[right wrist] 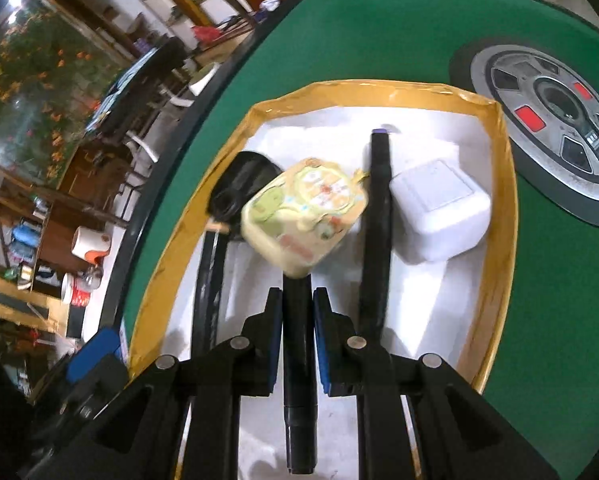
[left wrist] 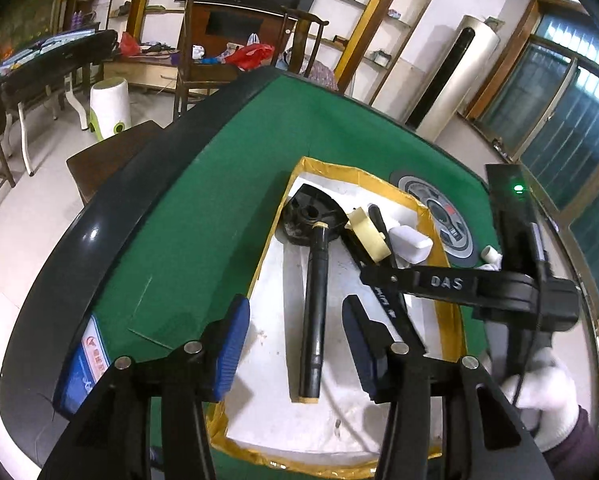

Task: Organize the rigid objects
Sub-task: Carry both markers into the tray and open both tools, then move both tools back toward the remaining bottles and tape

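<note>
Green felt (left wrist: pixel 203 184), yellow-taped tray (right wrist: pixel 503 216).
Inside the tray: white floor, white box (right wrist: pixel 439 216), black marker (right wrist: pixel 375 232), cream case (right wrist: pixel 303 220) printed with cartoon figures; blue pads (left wrist: pixel 231 344) nearby.

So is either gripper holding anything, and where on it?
The right gripper pinches a black marker around the middle of its barrel. The left gripper is open, holding nothing; a black tube lies between its fingers.

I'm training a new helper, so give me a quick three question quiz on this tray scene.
1. True or false: the left gripper is clamped on the black tube.
2. What does the right gripper hold? A) white box B) black marker C) nothing
3. What colour is the tray's rim?

Key: 1 false, its jaws stand open around the tube. 2 B, the black marker. 3 yellow.
</note>
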A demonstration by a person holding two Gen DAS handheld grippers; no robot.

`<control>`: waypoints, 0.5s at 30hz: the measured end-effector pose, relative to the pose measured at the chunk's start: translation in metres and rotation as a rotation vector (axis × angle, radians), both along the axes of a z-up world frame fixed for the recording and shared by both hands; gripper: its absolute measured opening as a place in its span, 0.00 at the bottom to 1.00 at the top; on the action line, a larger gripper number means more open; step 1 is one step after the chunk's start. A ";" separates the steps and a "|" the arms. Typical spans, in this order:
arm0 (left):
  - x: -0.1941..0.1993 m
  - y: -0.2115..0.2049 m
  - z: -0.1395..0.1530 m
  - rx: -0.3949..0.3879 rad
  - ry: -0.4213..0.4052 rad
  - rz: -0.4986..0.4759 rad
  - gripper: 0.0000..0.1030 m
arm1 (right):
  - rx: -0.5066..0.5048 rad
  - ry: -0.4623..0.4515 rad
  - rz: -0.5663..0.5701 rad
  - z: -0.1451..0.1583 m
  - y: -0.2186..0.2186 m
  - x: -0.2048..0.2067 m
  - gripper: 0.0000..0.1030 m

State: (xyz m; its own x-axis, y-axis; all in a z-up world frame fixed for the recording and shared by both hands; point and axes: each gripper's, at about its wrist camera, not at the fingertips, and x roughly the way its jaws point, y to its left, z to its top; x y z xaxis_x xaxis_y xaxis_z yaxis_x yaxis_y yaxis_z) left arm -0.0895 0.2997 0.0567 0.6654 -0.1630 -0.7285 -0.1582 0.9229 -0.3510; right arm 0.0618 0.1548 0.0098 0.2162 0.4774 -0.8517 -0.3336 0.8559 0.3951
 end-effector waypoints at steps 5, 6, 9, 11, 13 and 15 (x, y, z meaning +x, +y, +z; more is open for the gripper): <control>-0.007 0.001 0.008 -0.011 -0.023 0.018 0.51 | 0.057 0.043 0.050 -0.003 0.005 -0.007 0.17; -0.009 0.001 0.010 -0.006 -0.028 0.022 0.55 | 0.070 0.043 0.054 -0.002 0.006 -0.008 0.19; -0.015 -0.003 0.015 0.016 -0.039 0.033 0.65 | 0.073 0.000 0.081 0.009 0.005 -0.017 0.33; -0.019 -0.006 0.018 0.033 -0.043 0.033 0.66 | 0.076 -0.045 0.086 0.021 -0.004 -0.024 0.39; -0.020 -0.010 0.019 0.045 -0.040 0.029 0.66 | 0.083 -0.106 0.079 0.038 -0.019 -0.032 0.41; -0.021 -0.014 0.017 0.038 -0.031 0.019 0.66 | 0.084 -0.165 0.056 0.052 -0.037 -0.037 0.53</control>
State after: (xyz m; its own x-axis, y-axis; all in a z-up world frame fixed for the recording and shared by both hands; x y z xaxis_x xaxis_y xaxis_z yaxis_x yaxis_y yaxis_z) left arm -0.1103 0.2859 0.0742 0.6908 -0.1222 -0.7126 -0.1657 0.9327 -0.3205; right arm 0.0245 0.1180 0.0615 0.3207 0.5604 -0.7636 -0.4456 0.8007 0.4005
